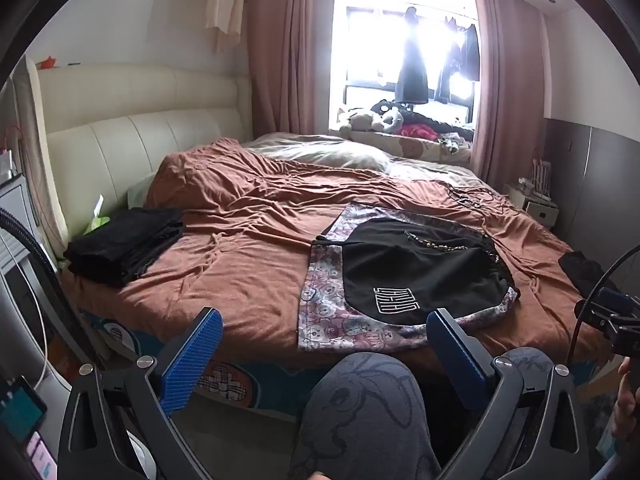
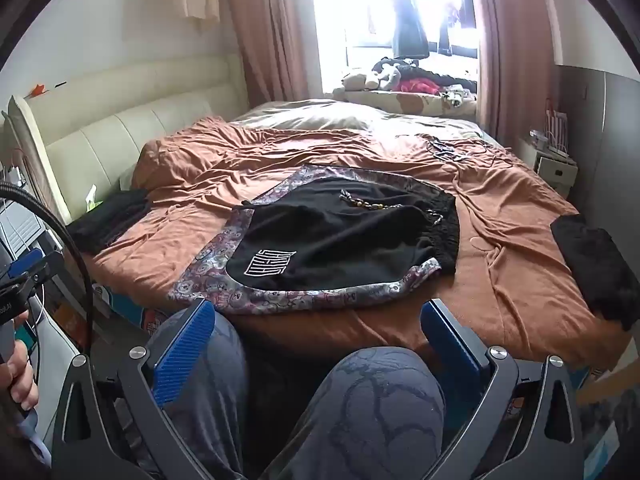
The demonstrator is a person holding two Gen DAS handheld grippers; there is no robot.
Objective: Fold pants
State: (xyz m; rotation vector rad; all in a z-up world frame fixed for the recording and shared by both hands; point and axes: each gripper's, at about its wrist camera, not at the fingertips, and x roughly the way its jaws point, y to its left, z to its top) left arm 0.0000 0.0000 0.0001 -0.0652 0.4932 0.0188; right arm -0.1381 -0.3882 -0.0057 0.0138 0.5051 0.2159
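My left claw (image 1: 324, 344) and right claw (image 2: 318, 332) gape wide, empty; pants (image 2: 332, 236) flat on bed (image 2: 520, 280) ahead, untouched.

Both wrist cameras look slightly downward from the bedside, sharing the bed (image 1: 240, 280) and window (image 2: 400, 20).

Black pants (image 1: 416, 268) with a bear-print border and a white emblem. Lay spread flat near the bed's (image 1: 240, 280) front edge. Beaded chain rested across the waist.
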